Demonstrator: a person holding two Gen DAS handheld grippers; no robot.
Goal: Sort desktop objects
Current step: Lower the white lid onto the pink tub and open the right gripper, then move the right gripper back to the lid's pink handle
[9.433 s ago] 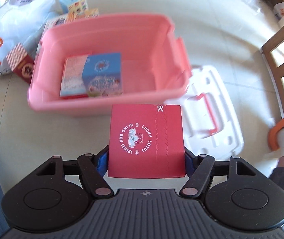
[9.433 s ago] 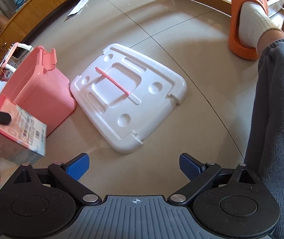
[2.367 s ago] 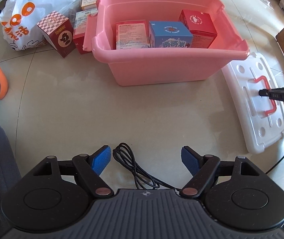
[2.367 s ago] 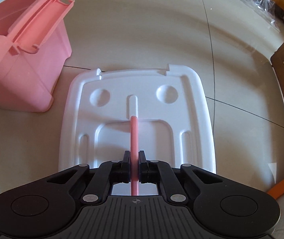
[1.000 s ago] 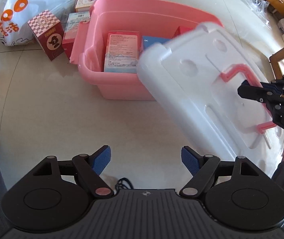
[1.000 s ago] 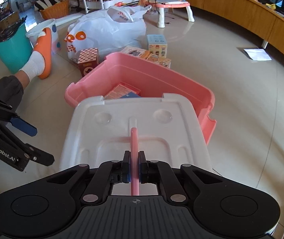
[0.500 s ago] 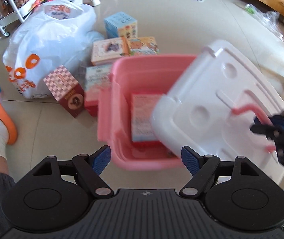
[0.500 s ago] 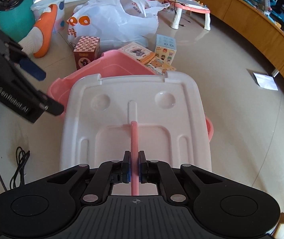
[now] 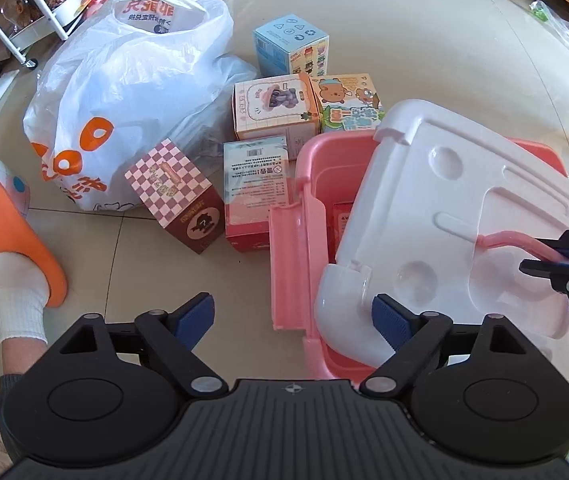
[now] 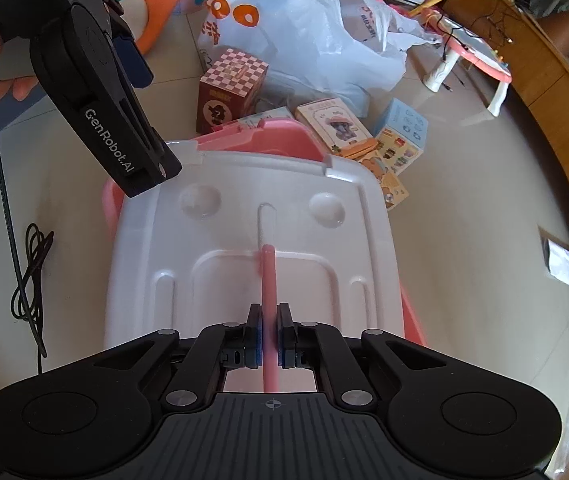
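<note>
My right gripper (image 10: 270, 330) is shut on the pink handle (image 10: 267, 280) of the white bin lid (image 10: 224, 248). The lid lies over most of the pink bin (image 9: 296, 240), with the bin's left end showing. A red box (image 9: 340, 220) shows inside the bin. In the left wrist view the right gripper (image 9: 560, 260) holds the handle (image 9: 512, 240) at the right edge. My left gripper (image 9: 292, 320) is open and empty above the bin's near left corner, its right pad (image 9: 390, 320) close to the lid's corner. It also shows in the right wrist view (image 10: 124, 92).
Several toy boxes stand on the floor beyond the bin: a checkered box (image 9: 180, 196), a pale blue one (image 9: 290, 48) and others. A white shopping bag (image 9: 124, 80) lies behind them. My foot in an orange slipper (image 9: 12, 240) is at left. A black cable (image 10: 28, 264) lies on the floor.
The right gripper has carried the lid further over the pink bin and lowered it, covering most of the opening. The left gripper has moved closer to the bin's left end.
</note>
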